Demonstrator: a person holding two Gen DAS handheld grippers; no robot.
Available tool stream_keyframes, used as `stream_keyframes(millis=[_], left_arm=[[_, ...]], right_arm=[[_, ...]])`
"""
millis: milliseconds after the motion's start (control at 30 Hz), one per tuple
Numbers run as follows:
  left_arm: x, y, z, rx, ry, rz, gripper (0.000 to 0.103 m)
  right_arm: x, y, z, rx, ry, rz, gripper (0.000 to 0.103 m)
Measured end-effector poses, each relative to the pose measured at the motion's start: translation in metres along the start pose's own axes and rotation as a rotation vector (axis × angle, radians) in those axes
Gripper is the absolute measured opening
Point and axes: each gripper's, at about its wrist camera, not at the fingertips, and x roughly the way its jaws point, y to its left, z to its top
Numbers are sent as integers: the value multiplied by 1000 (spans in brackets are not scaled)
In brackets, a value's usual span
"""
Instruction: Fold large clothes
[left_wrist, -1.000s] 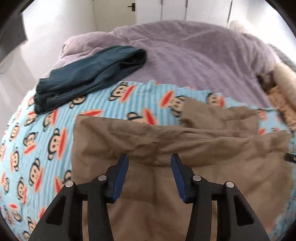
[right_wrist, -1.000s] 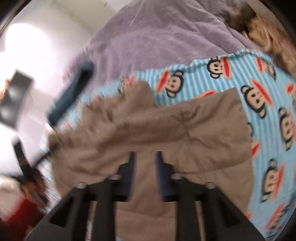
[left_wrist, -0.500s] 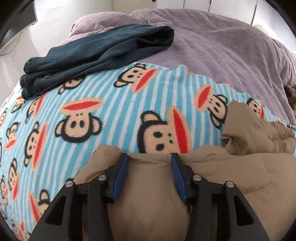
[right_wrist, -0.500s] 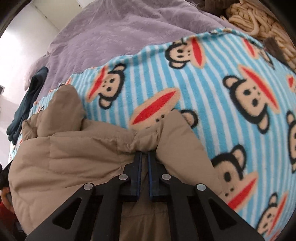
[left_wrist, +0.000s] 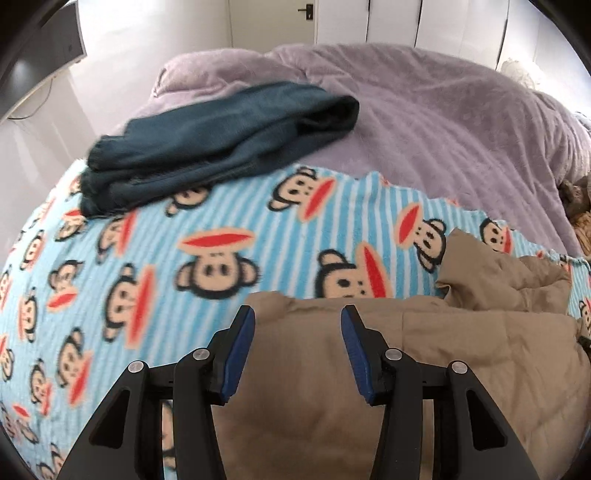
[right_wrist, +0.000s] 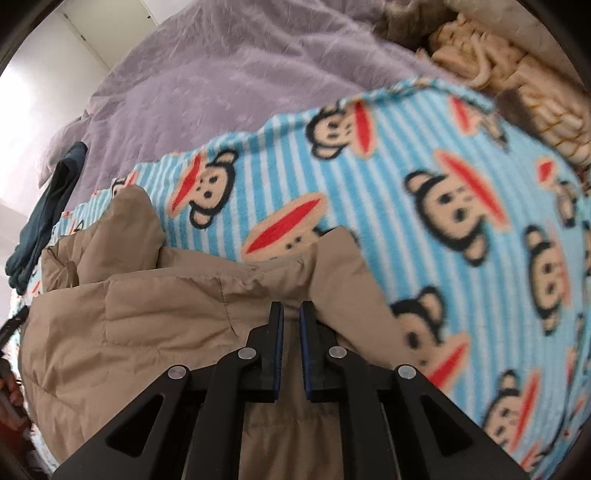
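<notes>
A tan padded jacket (left_wrist: 443, 350) lies folded on a blue striped monkey-print blanket (left_wrist: 147, 240) on the bed. My left gripper (left_wrist: 297, 321) hovers open over the jacket's far left edge, its blue pads apart and pressing nothing. In the right wrist view the same jacket (right_wrist: 147, 325) fills the lower left. My right gripper (right_wrist: 291, 314) is nearly shut on a puckered fold at the jacket's far edge, next to its right corner, and its jaws are just starting to open. The tan fabric still shows in the narrow gap between the pads.
A folded dark blue garment (left_wrist: 221, 147) lies at the blanket's far left, also visible in the right wrist view (right_wrist: 48, 218). A purple duvet (left_wrist: 443, 129) covers the far bed. A cream knitted throw (right_wrist: 498, 74) sits at the right. White walls and doors stand behind.
My right gripper closed on the jacket's far edge and came down toward the blanket with it. My left gripper moved up to the jacket's far left edge, still open.
</notes>
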Motion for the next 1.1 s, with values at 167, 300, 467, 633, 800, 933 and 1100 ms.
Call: stream_keyframes(millis=[167, 300, 467, 633, 800, 933, 1100], left_arm=[[29, 22, -23, -42, 92, 42, 54], [48, 24, -28, -82, 103, 80, 66], [31, 27, -19, -94, 116, 105, 66], [-29, 41, -34, -126, 70, 38, 66], [-69, 44, -71, -144, 111, 22, 88], [-88, 37, -107, -163, 131, 15, 99], [-91, 24, -144, -183, 194, -24, 99]], right_arm=[[-21, -15, -22, 28, -35, -50, 11], [3, -20, -26, 1, 18, -50, 10], [9, -25, -13, 95, 50, -56, 12], [-42, -23, -28, 110, -22, -8, 60], [-86, -28, -73, 202, -27, 68, 66], [-100, -32, -112, 293, 11, 134, 72], [-103, -25, -147, 325, 59, 169, 77]])
